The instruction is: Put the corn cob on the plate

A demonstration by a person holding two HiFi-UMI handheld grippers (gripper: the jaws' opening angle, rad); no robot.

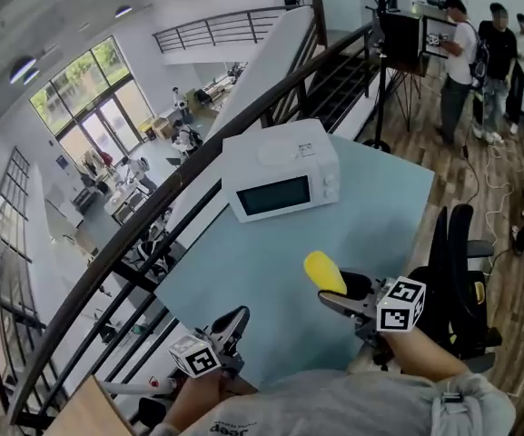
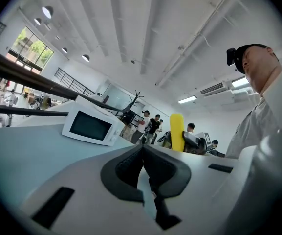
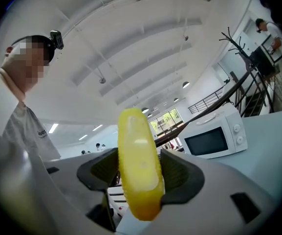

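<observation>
In the head view the right gripper (image 1: 341,289) has its jaws clamped on the corn (image 1: 323,272), which sticks out past the jaw tips over the near part of the tabletop (image 1: 380,198). The left gripper (image 1: 234,323) hangs low by the near edge with nothing in it. So the cob looks picked up and the carry is the step in hand, but no plate shows in any view. The next move therefore seems to call for finding the plate first, then lowering the cob onto it and parting the jaws. Ahead of both grippers stands a microwave (image 1: 281,182), with bare tabletop between it and the jaws. A railing (image 1: 153,225) runs along the far left side, a chair (image 1: 461,280) sits to the right, and people (image 1: 479,53) stand well off. In the left gripper view the jaws are together with nothing between them; the microwave (image 2: 92,126) lies ahead to their left and the corn (image 2: 177,132) stands upright to their right. In the right gripper view the pads press on the cob's flanks, its ends reaching above and below the jaws, with the microwave (image 3: 214,138) ahead to the right. Nothing stands in the way on the tabletop itself, though the microwave could block a far reach.
</observation>
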